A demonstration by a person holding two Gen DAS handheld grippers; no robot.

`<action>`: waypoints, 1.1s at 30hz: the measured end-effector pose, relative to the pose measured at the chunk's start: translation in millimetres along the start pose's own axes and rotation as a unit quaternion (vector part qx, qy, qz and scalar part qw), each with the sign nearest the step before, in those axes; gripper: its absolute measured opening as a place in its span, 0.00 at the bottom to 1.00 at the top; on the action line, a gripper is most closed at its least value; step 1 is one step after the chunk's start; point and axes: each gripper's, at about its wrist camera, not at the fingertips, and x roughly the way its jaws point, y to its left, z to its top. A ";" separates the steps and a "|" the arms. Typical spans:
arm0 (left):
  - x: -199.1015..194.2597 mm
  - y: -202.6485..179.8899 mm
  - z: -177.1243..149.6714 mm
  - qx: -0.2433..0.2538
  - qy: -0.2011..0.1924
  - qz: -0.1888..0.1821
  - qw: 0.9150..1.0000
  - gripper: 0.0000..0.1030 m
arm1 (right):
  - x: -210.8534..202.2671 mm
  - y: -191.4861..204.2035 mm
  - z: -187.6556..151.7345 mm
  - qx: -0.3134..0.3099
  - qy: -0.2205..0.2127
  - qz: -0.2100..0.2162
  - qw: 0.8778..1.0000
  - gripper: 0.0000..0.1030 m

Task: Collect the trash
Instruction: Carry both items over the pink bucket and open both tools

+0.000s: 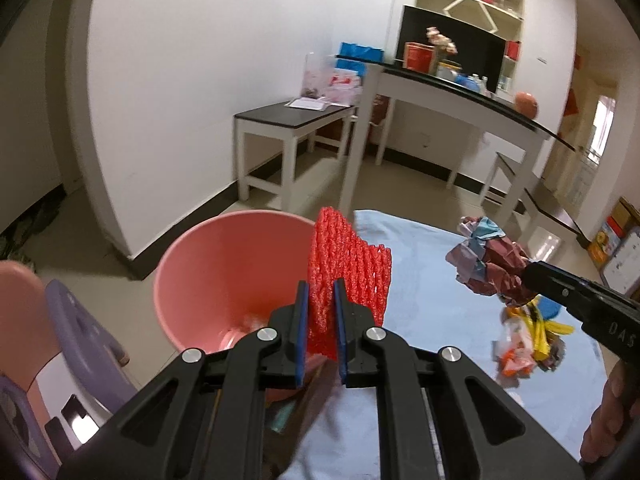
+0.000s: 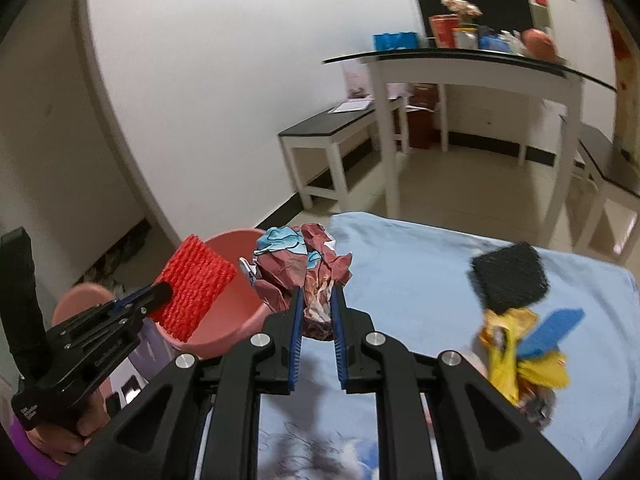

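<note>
My left gripper point(image 1: 321, 286) is shut on a red foam net point(image 1: 348, 264) and holds it upright beside the rim of a pink bin point(image 1: 224, 276). My right gripper point(image 2: 317, 294) is shut on a crumpled dark red and blue paper wad point(image 2: 300, 264) above the blue cloth. In the right wrist view the left gripper point(image 2: 160, 292) holds the red net point(image 2: 196, 284) over the pink bin point(image 2: 236, 300). In the left wrist view the right gripper point(image 1: 528, 276) holds the paper wad point(image 1: 488, 264) to the right.
A blue cloth point(image 2: 408, 264) covers the table. On it lie a black foam net point(image 2: 508, 276), yellow wrappers point(image 2: 508, 360) and a blue piece point(image 2: 552, 328). White benches point(image 1: 292, 120) and a tall white table point(image 1: 452, 92) stand behind. A purple stool point(image 1: 76, 328) is at left.
</note>
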 end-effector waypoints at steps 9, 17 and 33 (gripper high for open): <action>10.8 35.0 1.0 -0.032 0.010 0.023 0.999 0.11 | 40.4 52.4 6.5 -0.054 0.025 0.017 0.998 0.13; 25.1 50.3 -1.8 -0.043 0.024 0.036 0.998 0.11 | 74.3 78.8 7.0 -0.072 0.049 0.030 0.996 0.13; 39.9 67.7 -4.0 -0.063 0.044 0.050 0.996 0.33 | 106.7 77.3 0.6 -0.059 0.071 0.040 0.995 0.15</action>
